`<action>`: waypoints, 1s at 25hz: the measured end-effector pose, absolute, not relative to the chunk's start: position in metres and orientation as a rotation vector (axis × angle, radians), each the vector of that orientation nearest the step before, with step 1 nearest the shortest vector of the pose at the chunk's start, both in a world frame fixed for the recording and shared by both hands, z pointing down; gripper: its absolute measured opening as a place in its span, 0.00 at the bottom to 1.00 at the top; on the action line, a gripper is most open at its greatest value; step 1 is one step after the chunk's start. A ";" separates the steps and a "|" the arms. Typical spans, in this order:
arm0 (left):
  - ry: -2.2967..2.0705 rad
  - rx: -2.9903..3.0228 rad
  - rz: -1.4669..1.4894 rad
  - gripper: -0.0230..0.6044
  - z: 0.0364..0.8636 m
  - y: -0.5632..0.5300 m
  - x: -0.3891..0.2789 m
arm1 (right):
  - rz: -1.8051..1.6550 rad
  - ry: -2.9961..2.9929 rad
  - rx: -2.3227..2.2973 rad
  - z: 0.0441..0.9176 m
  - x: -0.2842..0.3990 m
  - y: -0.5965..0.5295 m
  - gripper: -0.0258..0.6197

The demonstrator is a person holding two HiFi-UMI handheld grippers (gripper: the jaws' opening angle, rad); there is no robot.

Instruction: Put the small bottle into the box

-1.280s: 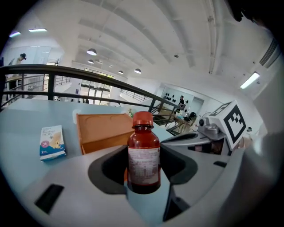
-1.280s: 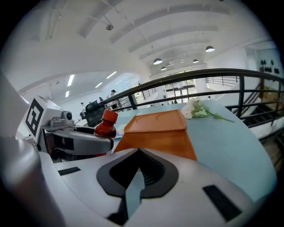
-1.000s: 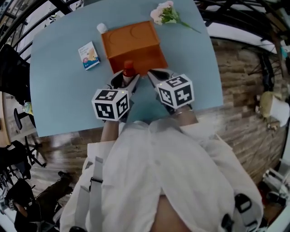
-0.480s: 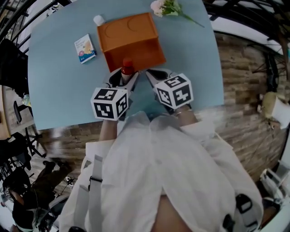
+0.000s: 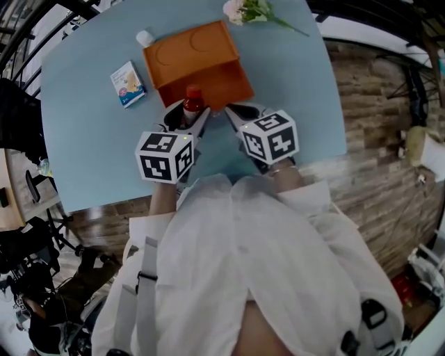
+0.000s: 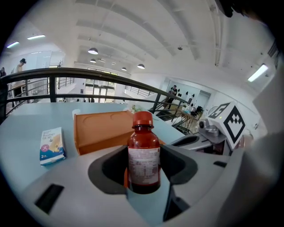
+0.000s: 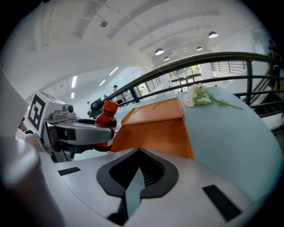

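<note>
A small brown bottle (image 6: 143, 156) with a red cap and white label stands upright between the jaws of my left gripper (image 6: 143, 179), which is shut on it. In the head view the small bottle (image 5: 192, 103) sits at the near edge of the orange box (image 5: 198, 64), held by my left gripper (image 5: 186, 118). The orange box (image 6: 104, 129) lies just behind the bottle with its lid up. My right gripper (image 5: 236, 113) is beside the box's near right corner, jaws shut and empty. From the right gripper view (image 7: 133, 188) the bottle (image 7: 105, 122) and orange box (image 7: 155, 128) lie ahead.
A small blue and white carton (image 5: 128, 83) lies left of the box on the pale blue table (image 5: 90, 146). A white-capped item (image 5: 144, 37) rests behind the box's far left corner. A flower sprig (image 5: 254, 12) lies at the far edge. The table's near edge runs just under both grippers.
The left gripper has carried the bottle slightly forward and up, toward the box's near edge. The right gripper has stayed beside it.
</note>
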State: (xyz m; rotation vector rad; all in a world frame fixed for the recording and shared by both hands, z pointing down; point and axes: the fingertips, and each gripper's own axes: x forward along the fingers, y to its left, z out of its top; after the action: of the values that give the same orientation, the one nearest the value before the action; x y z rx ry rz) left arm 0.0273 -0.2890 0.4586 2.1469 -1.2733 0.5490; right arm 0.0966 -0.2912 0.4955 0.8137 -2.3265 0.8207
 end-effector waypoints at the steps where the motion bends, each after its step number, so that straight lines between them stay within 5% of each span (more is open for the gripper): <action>1: -1.264 2.154 0.566 0.39 0.459 -0.289 0.026 | 0.833 -2.325 0.815 0.496 0.096 -0.291 0.04; 25: -0.987 2.263 1.071 0.39 0.487 -0.313 0.012 | 0.869 -2.246 0.933 0.509 0.097 -0.294 0.04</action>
State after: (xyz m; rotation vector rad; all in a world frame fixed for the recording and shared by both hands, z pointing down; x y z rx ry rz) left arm 0.0123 -0.3125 0.4874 2.2626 -0.9868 1.0710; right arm 0.0974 -0.2939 0.5087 0.9333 -2.2461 0.8692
